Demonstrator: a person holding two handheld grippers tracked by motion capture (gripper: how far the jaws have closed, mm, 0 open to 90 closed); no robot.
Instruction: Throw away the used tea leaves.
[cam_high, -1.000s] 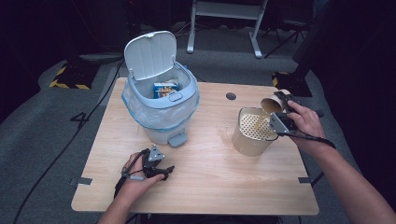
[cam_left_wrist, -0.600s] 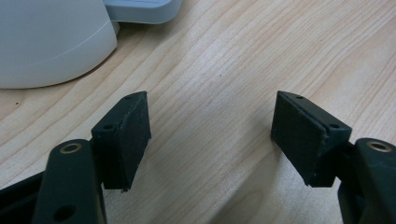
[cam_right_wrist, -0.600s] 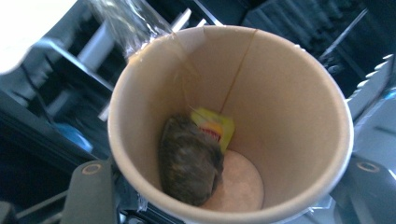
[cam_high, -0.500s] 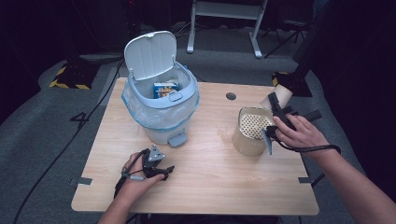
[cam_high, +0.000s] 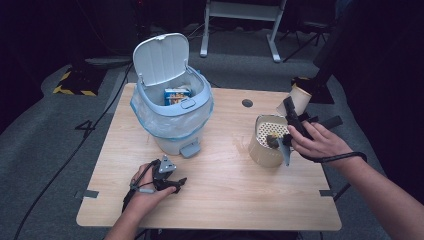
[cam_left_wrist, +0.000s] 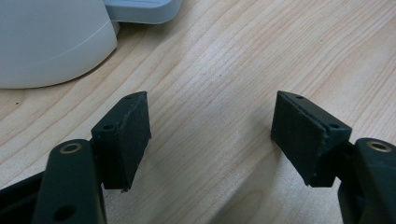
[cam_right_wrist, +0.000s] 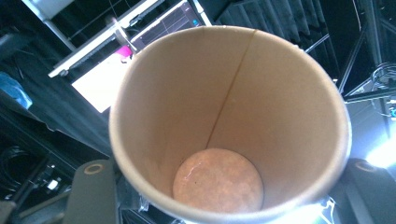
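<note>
The right hand-held gripper (cam_high: 295, 107) is clamped on a brown paper cup (cam_high: 298, 95); its jaws have just been closing, with the cup wall between them. In the right gripper view the cup (cam_right_wrist: 229, 121) is seen from its mouth, empty, with the seam running down to the base. Compared with one second ago, the right hand (cam_high: 316, 142) has shifted from beside the beige perforated container (cam_high: 267, 145) to a position over its near rim, and the gripper now points up and away from the person, holding the cup tilted just beyond the container's far edge. A small dark object (cam_high: 273, 141) lies inside the container.

The left hand-held gripper (cam_high: 172, 182) rests on the worktop (cam_high: 225, 200) near the pedal of the light-blue lidded bin (cam_high: 172, 115), jaws spread wide with nothing between them, as before. The bin's lid stands open and a printed packet (cam_high: 178, 95) lies inside.

Judgement: the grasp on the cup is secured, so transfer to the open bin is the probable next step.
</note>
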